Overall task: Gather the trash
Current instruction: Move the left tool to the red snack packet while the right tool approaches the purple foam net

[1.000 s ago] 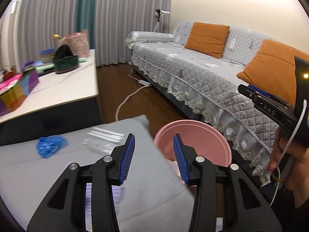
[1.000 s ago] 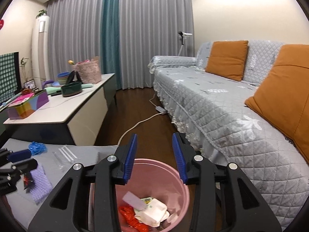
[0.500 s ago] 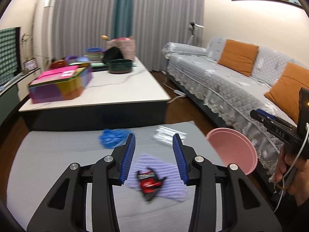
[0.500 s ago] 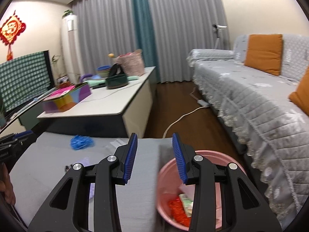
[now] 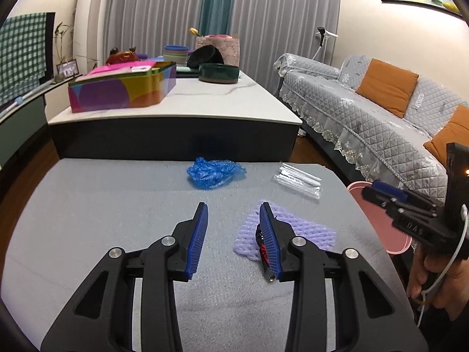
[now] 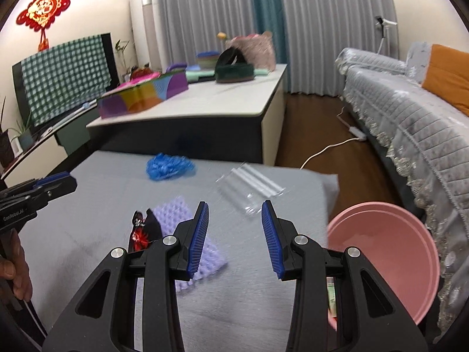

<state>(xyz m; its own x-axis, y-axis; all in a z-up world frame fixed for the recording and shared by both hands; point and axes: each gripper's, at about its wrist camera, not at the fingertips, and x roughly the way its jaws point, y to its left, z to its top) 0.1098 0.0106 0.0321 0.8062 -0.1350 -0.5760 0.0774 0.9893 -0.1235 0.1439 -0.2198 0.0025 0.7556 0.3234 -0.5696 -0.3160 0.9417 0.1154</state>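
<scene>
a fresh pickup is being lined up. the left gripper [image 5: 233,228] is being held spread and empty above the grey pad [image 5: 102,205], its jaws having just been closing a little, with the red wrapper [image 5: 261,245] and purple foam [image 5: 304,231] just beside its right finger. the right gripper [image 6: 235,228] is being held spread and empty near the clear packet [image 6: 252,187]. the blue bag [image 5: 215,171] is lying further back; the pink bin [image 6: 390,261] is standing beside the pad. next, a gripper probably needs lowering over one piece and closing.

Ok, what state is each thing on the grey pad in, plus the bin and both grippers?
Crumpled blue plastic glove: lying loose.
Clear plastic wrapper: lying flat.
Purple foam mesh sheet: flat, red-and-black wrapper on it.
Pink plastic bin: upright, holding trash.
Left gripper: open, jaws just closing, empty.
Right gripper: open, empty.
</scene>
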